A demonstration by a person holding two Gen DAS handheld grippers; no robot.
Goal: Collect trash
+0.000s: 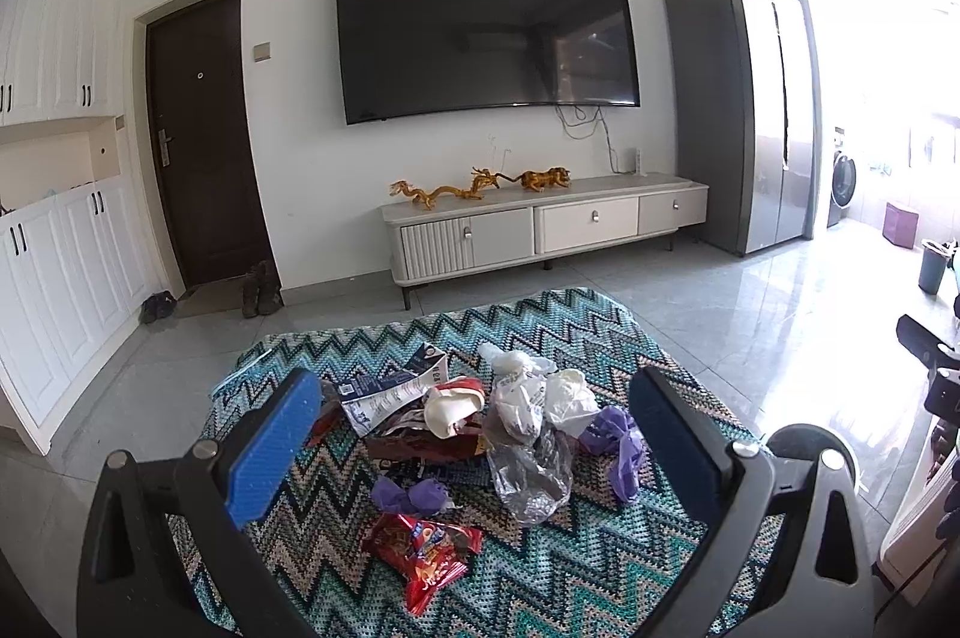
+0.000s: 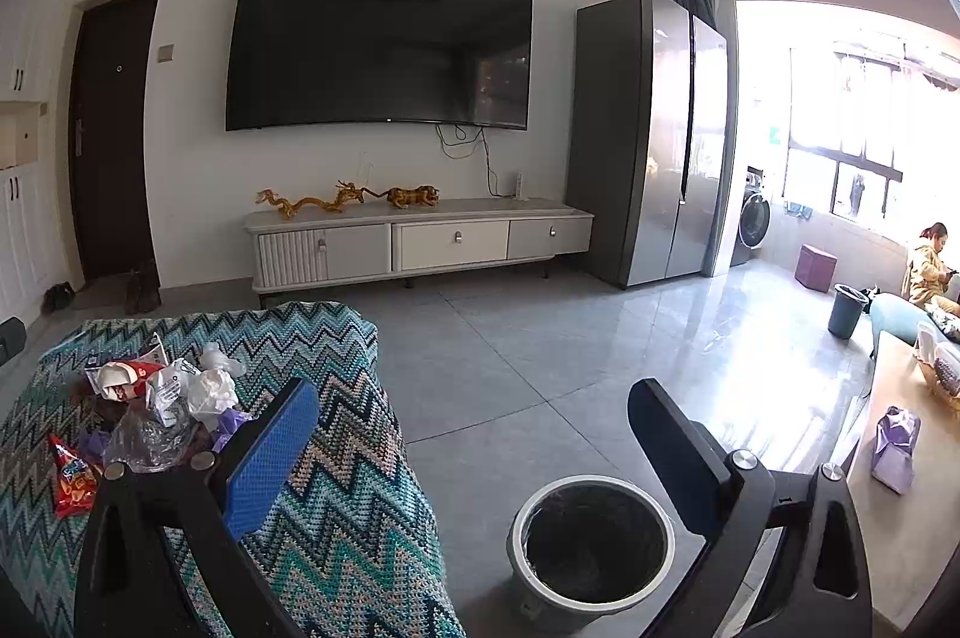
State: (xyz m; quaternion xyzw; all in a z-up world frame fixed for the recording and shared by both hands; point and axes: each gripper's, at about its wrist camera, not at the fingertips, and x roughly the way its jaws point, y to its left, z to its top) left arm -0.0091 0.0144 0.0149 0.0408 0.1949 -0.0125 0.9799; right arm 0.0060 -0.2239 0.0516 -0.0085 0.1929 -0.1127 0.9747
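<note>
Here, heaped on a zigzag-knit blanket (image 1: 540,566): a trash pile (image 1: 480,434) of crumpled white and clear plastic, purple wrappers, printed paper and a red snack bag (image 1: 420,554), with the left gripper (image 1: 474,440) wide open and empty above it, the right gripper (image 2: 474,458) likewise empty over a gray bin (image 2: 591,542).

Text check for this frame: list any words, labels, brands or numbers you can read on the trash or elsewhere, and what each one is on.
None can be read.
Red snack bag: large coloured lettering, too blurred to read.
White-and-blue carton: printed lines and what looks like a code square, too small.
Clear wrapper: dark print, too small.
Red-and-white wrapper: a mark, unreadable.
TV, fridge: no readable text.
</note>
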